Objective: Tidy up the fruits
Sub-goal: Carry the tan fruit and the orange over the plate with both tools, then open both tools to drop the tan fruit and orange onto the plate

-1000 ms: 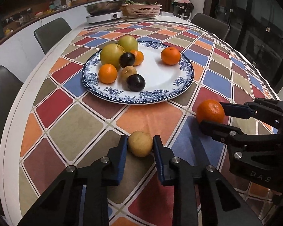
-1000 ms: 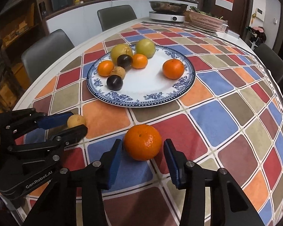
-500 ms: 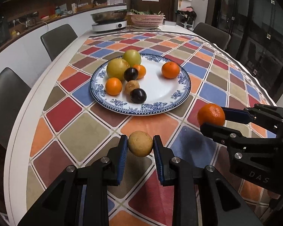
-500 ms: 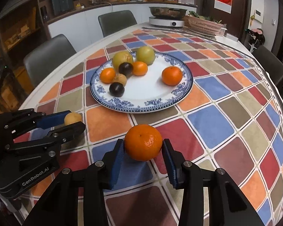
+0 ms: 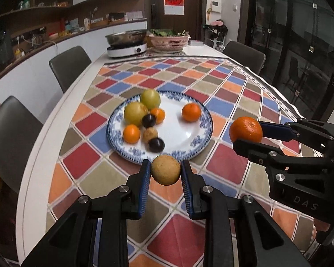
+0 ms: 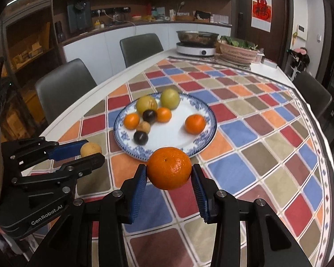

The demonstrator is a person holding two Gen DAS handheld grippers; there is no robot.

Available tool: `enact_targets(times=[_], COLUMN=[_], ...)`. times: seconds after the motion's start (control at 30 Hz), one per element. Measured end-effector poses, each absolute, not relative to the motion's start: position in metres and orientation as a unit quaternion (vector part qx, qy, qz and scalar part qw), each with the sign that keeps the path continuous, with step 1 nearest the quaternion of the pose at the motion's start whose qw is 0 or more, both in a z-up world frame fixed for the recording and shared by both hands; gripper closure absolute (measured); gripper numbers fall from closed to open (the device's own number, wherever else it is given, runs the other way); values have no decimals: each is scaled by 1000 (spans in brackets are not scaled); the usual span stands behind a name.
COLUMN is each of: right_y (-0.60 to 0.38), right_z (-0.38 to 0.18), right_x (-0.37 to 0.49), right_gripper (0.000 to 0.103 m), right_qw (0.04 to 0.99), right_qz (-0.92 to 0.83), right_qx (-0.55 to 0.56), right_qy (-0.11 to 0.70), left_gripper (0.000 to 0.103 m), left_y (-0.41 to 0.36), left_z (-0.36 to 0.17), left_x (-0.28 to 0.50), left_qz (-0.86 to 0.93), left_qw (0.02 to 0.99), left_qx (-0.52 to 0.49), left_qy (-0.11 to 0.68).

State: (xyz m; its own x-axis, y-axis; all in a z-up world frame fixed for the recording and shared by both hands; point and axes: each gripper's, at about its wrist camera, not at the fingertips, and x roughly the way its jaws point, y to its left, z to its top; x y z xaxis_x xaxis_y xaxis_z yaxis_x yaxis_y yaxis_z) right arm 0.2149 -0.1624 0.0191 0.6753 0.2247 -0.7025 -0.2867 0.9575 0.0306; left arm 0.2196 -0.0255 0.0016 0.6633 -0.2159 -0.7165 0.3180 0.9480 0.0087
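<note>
My left gripper is shut on a small tan round fruit and holds it in the air just short of the near rim of the blue-and-white plate. My right gripper is shut on an orange, also lifted, near the plate's front rim. Each gripper shows in the other's view: the right one with its orange, the left one with the tan fruit. The plate holds several fruits: two green-yellow ones, oranges, dark plums and a tan one.
The table carries a chequered coloured cloth. At its far end stand an induction cooker with a steel pan and a pink basket of greens. Grey chairs line the left side and far right.
Both grippers have closed on their fruits and lifted them off the cloth, rising and moving toward the plate.
</note>
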Motion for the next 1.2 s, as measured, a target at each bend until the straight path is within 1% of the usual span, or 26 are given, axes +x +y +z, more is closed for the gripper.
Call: enact_targets(times=[0.23, 0.43, 0.73, 1.1, 1.13, 1.2], right_y=[-171, -173, -172, -169, -169, -169], right_z=[31, 30, 17, -8, -9, -12], right_x=[230, 253, 289, 314, 315, 317], right_gripper=[61, 61, 61, 61, 61, 61], right_qw=[920, 915, 905, 892, 891, 889], right_qz=[136, 147, 161, 171, 171, 172], right_qx=[-48, -44, -67, -79, -79, -75], right_qy=[364, 374, 388, 412, 413, 417], left_gripper=[75, 75, 75, 75, 75, 66], left_y=[-33, -37, -44, -49, -49, -48], left_z=[13, 12, -1, -28, -30, -31], left_x=[236, 257, 293, 323, 323, 323], left_qz=[-153, -160, -168, -180, -178, -176], left_qw=[913, 911, 907, 892, 891, 892], left_qx=[68, 57, 70, 83, 83, 82], left_qy=[372, 376, 379, 407, 408, 409])
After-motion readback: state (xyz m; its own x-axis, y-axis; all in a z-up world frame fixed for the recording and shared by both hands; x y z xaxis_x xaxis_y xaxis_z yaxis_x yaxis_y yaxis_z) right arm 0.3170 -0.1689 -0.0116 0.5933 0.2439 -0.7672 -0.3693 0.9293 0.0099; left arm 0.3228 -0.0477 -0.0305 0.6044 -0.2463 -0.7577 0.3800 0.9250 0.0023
